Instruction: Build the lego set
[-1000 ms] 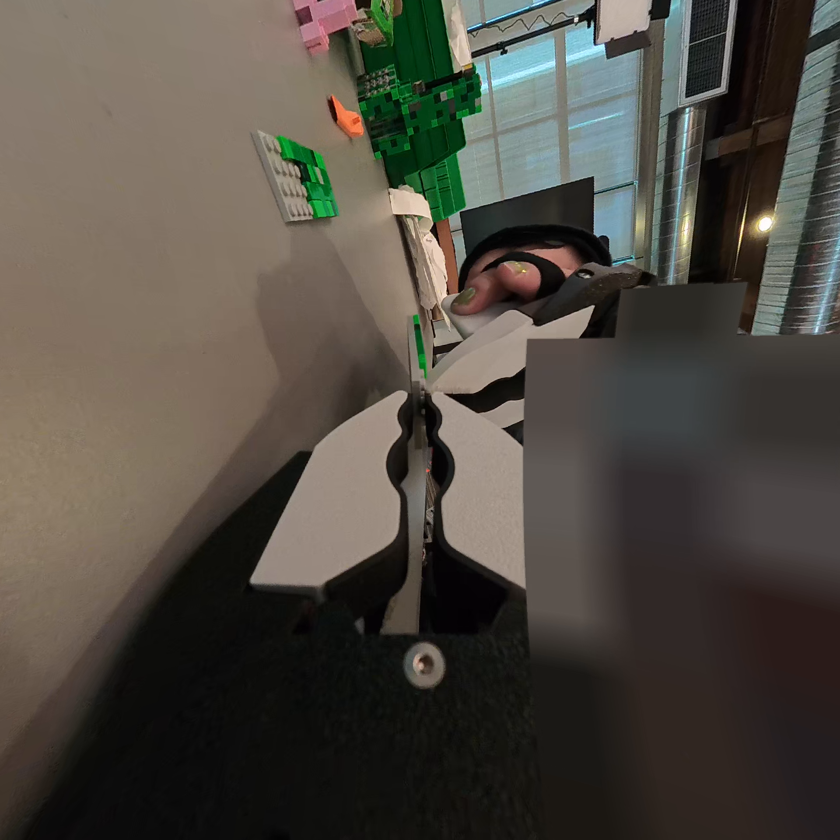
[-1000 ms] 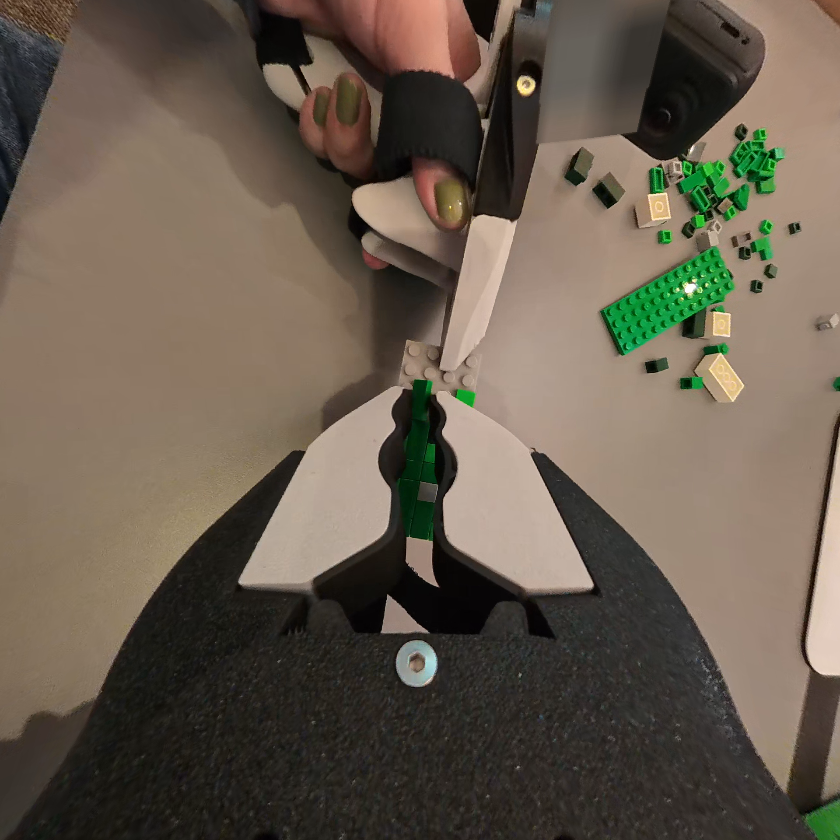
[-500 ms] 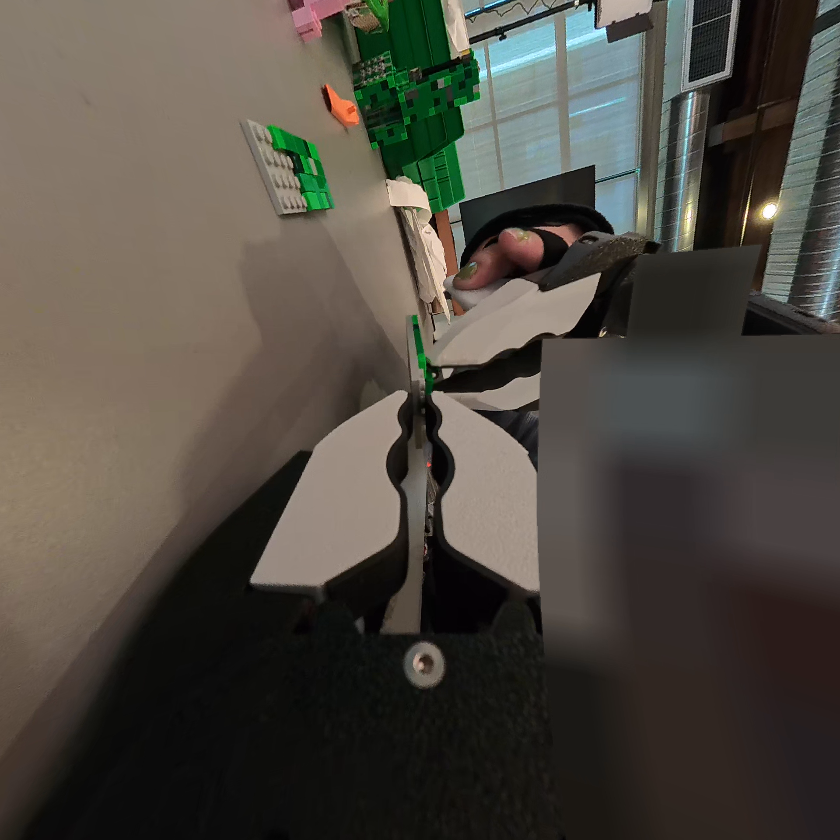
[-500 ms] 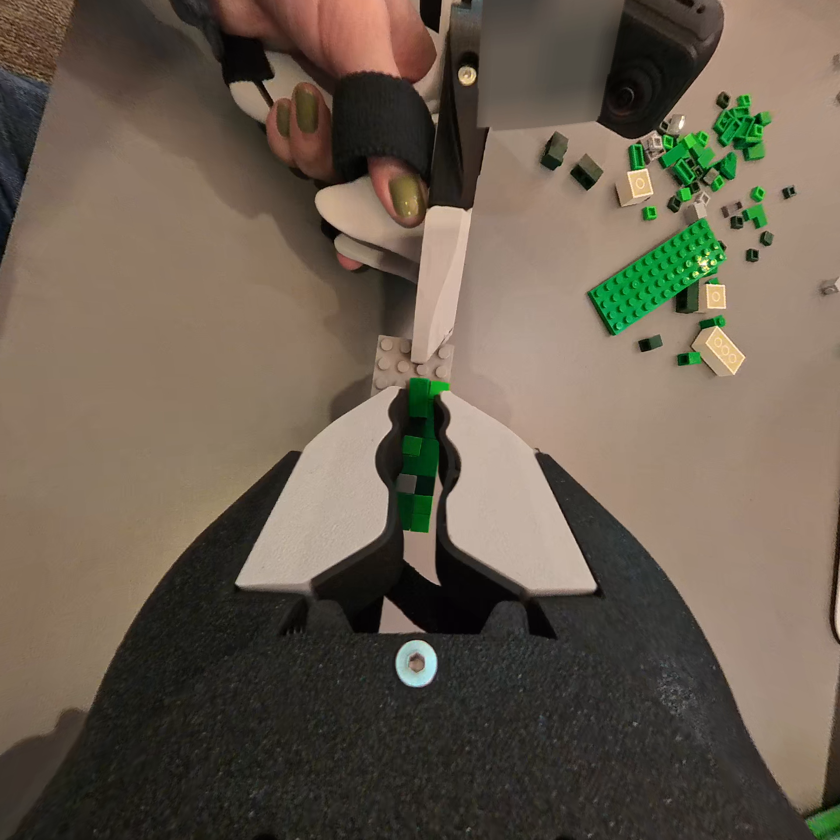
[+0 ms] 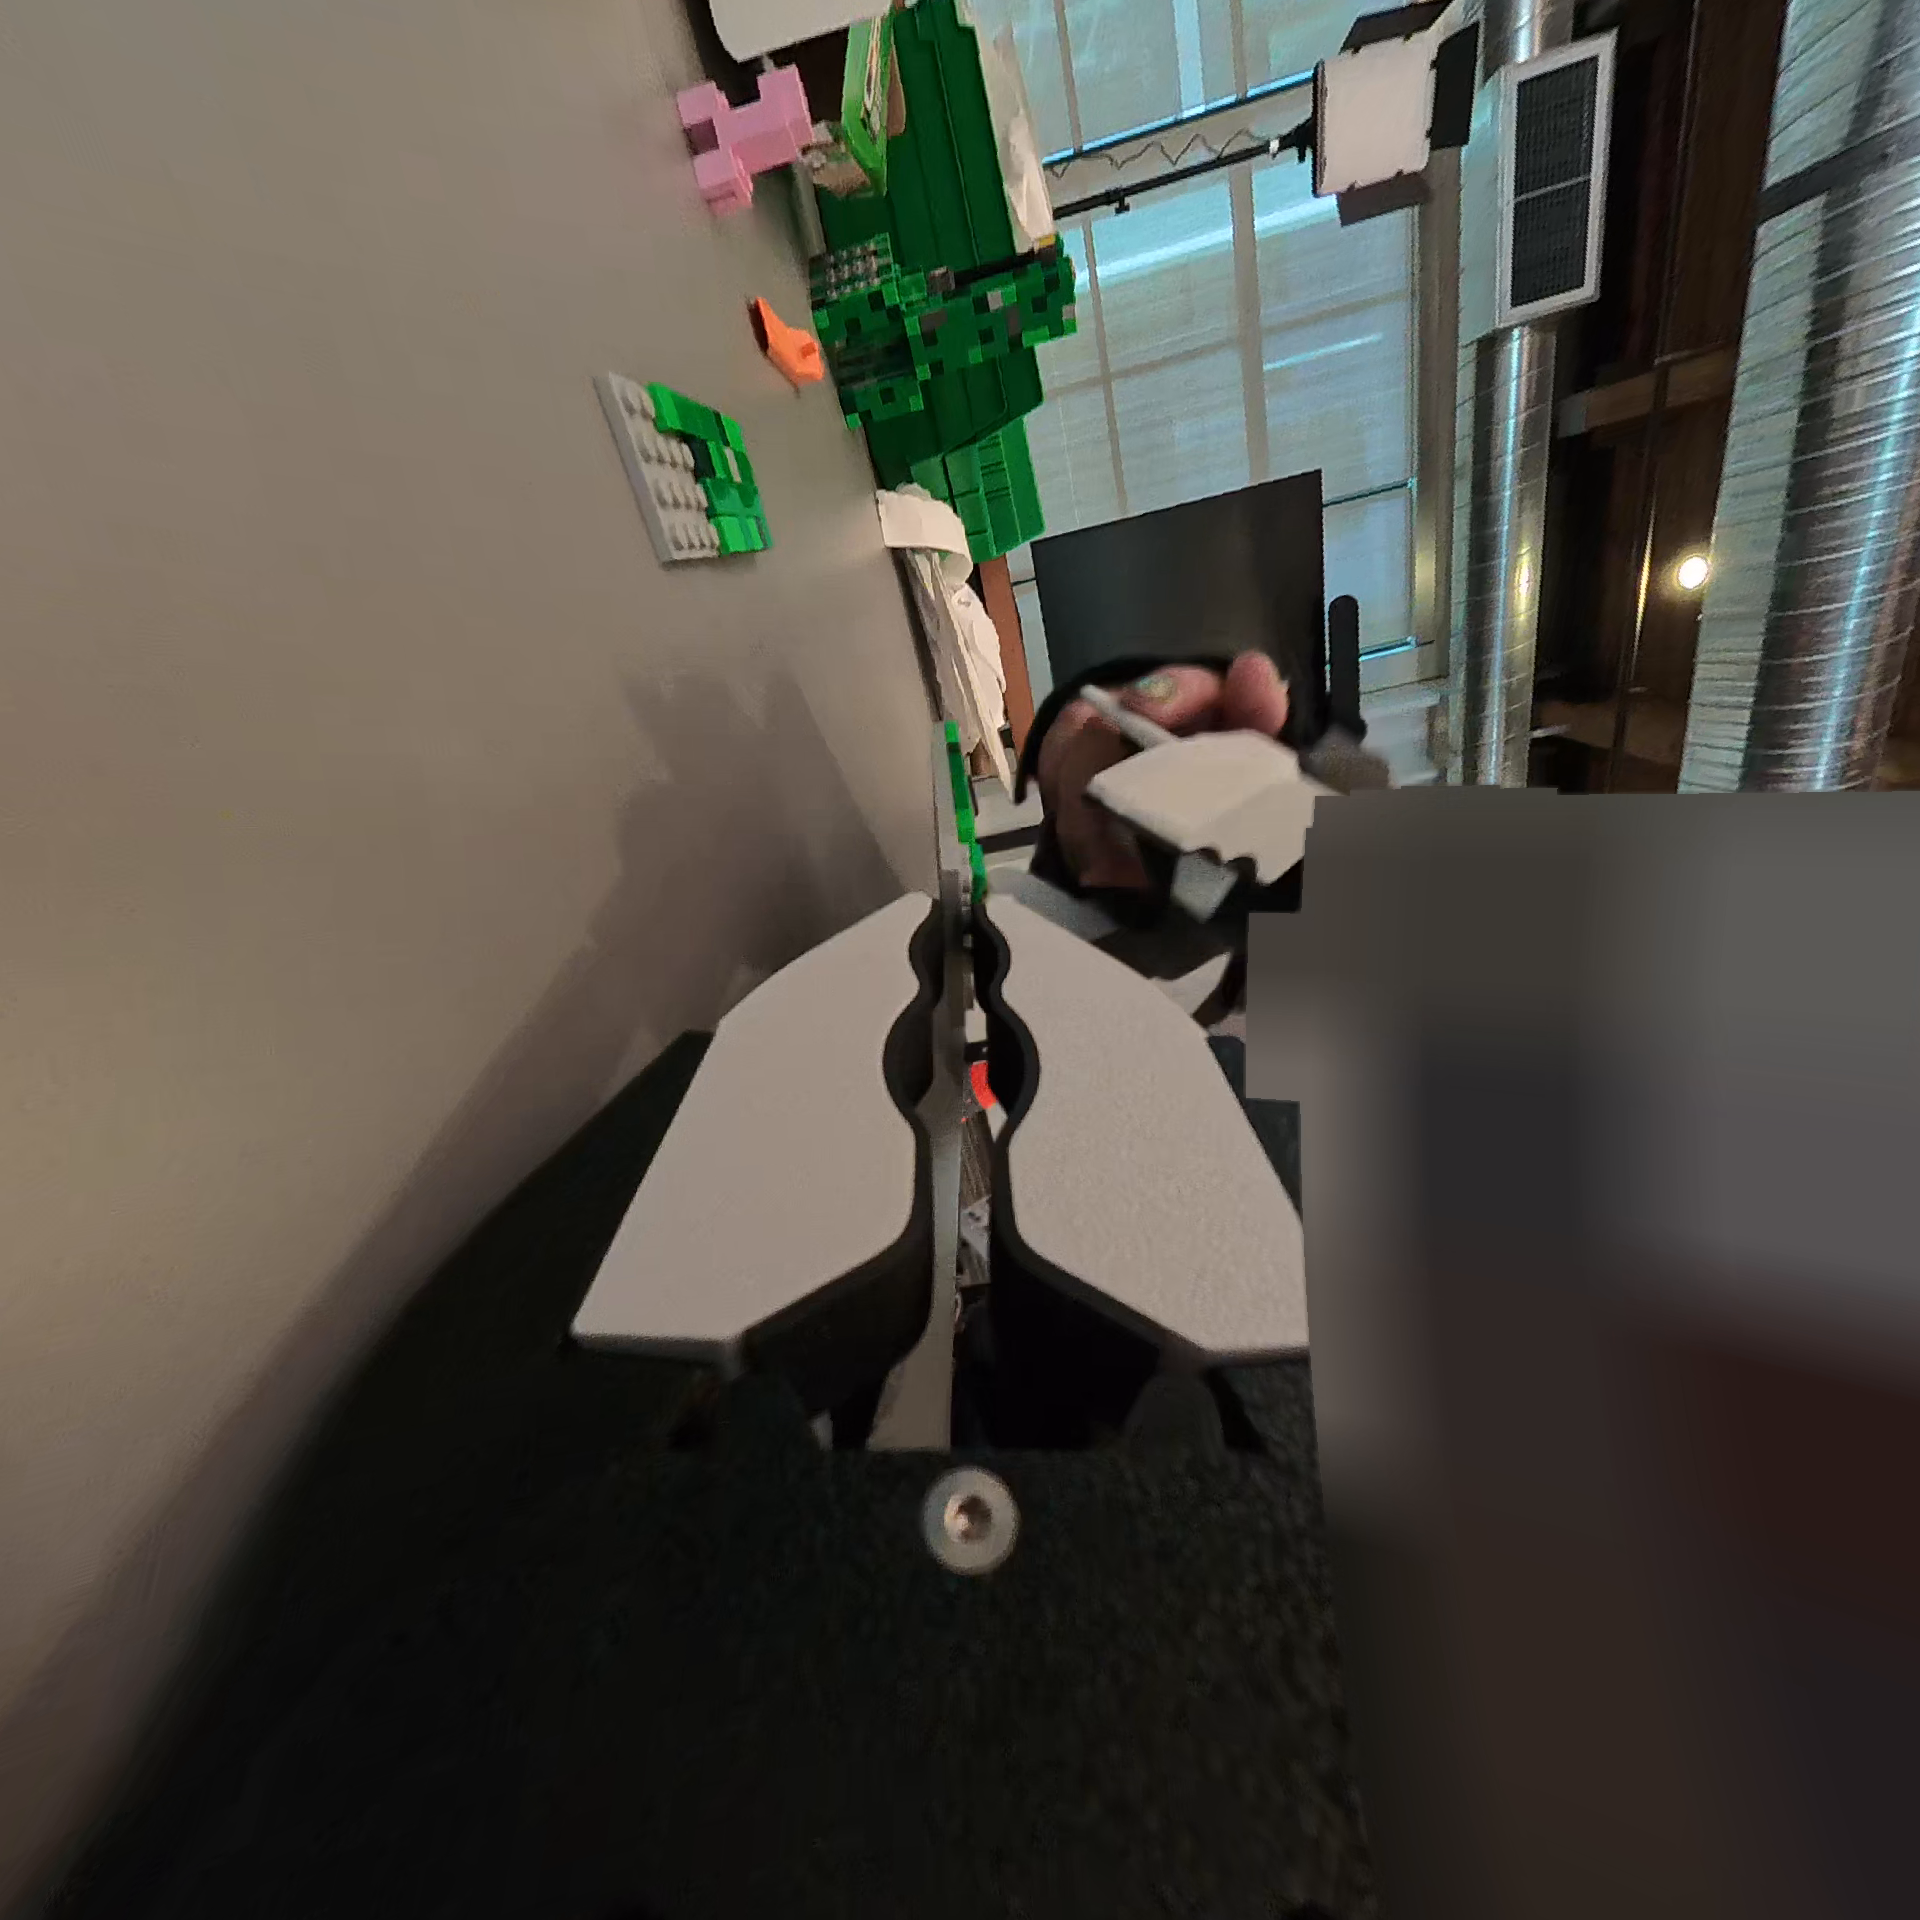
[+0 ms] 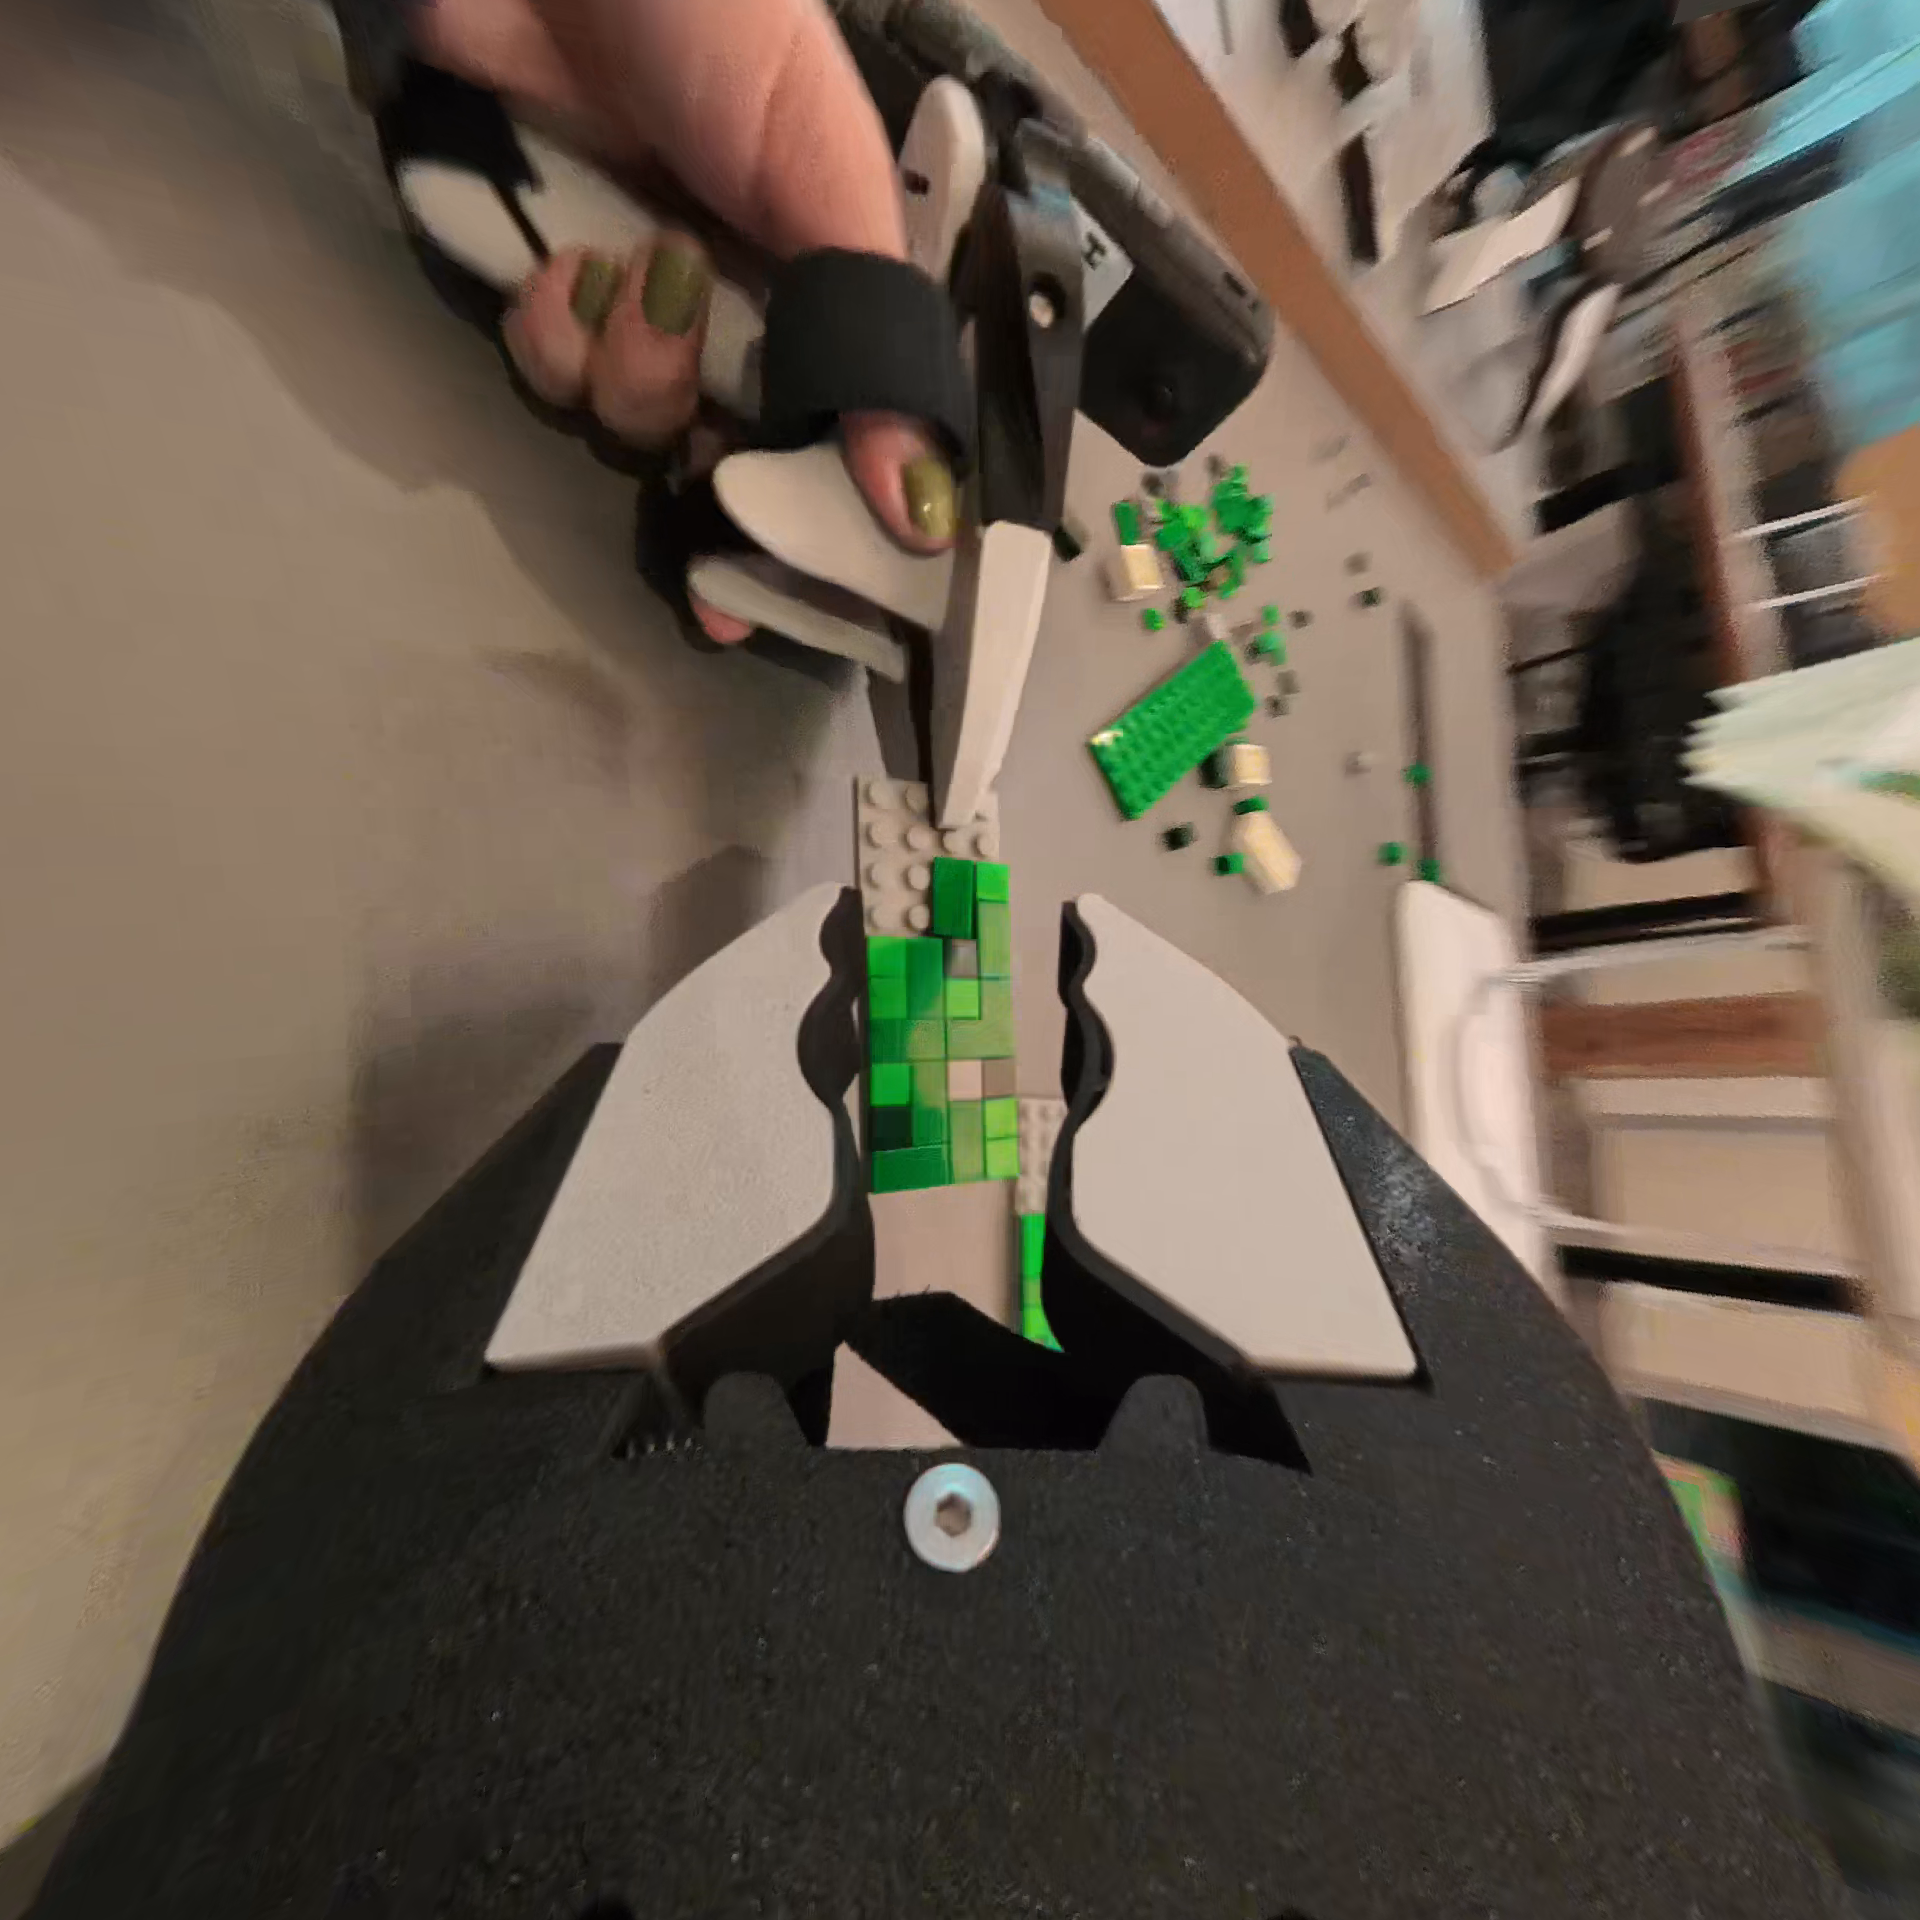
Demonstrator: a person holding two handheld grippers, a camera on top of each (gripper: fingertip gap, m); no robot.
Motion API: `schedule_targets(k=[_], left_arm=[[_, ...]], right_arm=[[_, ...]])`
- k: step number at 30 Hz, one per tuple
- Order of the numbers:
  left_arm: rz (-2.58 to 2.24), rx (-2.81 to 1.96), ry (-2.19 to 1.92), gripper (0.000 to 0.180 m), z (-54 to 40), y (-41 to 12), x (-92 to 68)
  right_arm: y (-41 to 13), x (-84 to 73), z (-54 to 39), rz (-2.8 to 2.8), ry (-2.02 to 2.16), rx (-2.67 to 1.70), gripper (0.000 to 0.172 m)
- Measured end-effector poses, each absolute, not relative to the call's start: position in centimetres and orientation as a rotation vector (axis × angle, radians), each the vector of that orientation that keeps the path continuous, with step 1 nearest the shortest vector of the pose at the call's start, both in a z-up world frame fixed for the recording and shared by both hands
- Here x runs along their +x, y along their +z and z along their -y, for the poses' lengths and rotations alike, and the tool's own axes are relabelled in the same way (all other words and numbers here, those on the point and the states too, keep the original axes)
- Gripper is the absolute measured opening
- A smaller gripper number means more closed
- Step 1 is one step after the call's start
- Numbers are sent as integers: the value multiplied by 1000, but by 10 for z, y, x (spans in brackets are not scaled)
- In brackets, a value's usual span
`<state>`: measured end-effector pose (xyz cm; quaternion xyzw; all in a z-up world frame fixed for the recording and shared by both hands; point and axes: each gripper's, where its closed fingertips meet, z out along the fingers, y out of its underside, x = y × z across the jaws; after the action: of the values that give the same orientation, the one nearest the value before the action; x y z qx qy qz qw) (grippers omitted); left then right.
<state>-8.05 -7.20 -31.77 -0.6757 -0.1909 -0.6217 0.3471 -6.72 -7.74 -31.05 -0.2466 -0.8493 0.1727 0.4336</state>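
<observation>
My left gripper is shut on a grey studded plate part covered with green tiles, seen edge-on above the grey table. In the right wrist view the left gripper, held by a hand, pinches the plate's far end. The plate lies face-on between my right gripper's fingers. My right gripper is open, with a clear gap between its right finger and the plate. One of its fingers shows blurred beside the plate in the left wrist view.
A green baseplate, loose green, dark and cream bricks lie on the table. A second grey plate with green tiles, an orange piece, a pink brick figure and a green pixelated box lie farther off.
My right gripper's jaws opened off the tiled plate and it turned, so the plate now shows face-on. The left gripper kept its hold on the plate.
</observation>
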Motion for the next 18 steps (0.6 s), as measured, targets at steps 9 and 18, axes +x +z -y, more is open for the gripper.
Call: schedule_targets(k=[9, 18], left_arm=[[538, -1709, -1636, 4, 71, -316, -86], [536, -1694, -1647, 4, 71, -312, -87]], right_arm=[[-339, -66, 83, 1789, -162, -297, 27], [-351, -72, 77, 1742, -316, -266, 19]])
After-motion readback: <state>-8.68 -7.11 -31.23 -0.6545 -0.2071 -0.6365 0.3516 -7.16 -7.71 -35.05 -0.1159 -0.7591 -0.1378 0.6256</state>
